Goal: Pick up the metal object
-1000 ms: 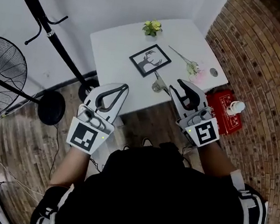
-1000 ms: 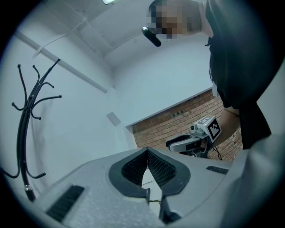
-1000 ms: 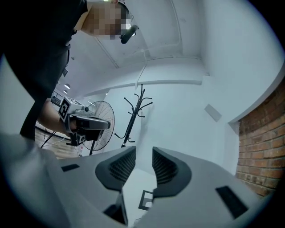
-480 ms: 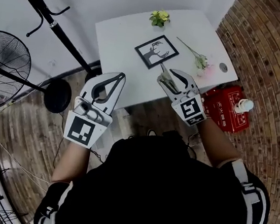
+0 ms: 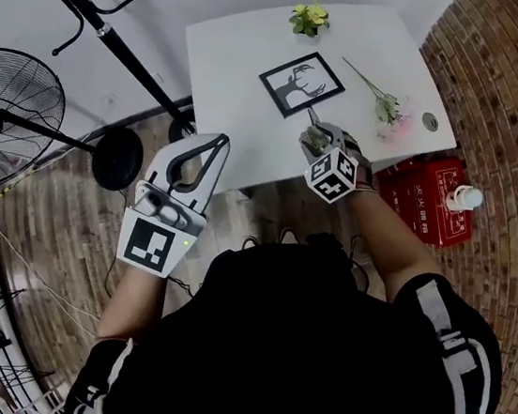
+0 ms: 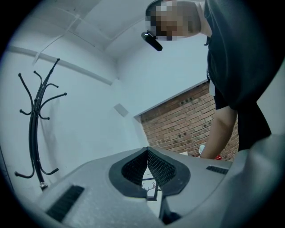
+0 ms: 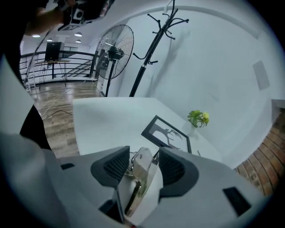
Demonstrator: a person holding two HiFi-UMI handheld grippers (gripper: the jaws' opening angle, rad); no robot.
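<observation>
The left gripper (image 6: 147, 150) hangs short of the table's near edge, its jaws closed tip to tip on nothing. Through the small gap beneath the tips, its own view catches only a sliver of the picture frame (image 6: 149, 186). At the near edge of the white table (image 5: 230, 65) the right gripper (image 7: 143, 155) tilts down with its jaws spread wide, having just been opening. The metal object (image 7: 138, 173) lies on the tabletop between them, unclamped. The right gripper view shows this plainly, while in the head view the marker cube (image 5: 331, 175) covers most of it. Beyond stands the frame, with a loose flower stem (image 5: 379, 98) to its right. At the far edge a small pale vase (image 7: 192, 126) holds a yellow-green sprig (image 5: 309, 16). Only the head view shows the red box (image 5: 427, 201) down beside the brick wall (image 5: 509, 102). A white bottle (image 5: 466, 196) is at the box, in it or on it I cannot tell.
</observation>
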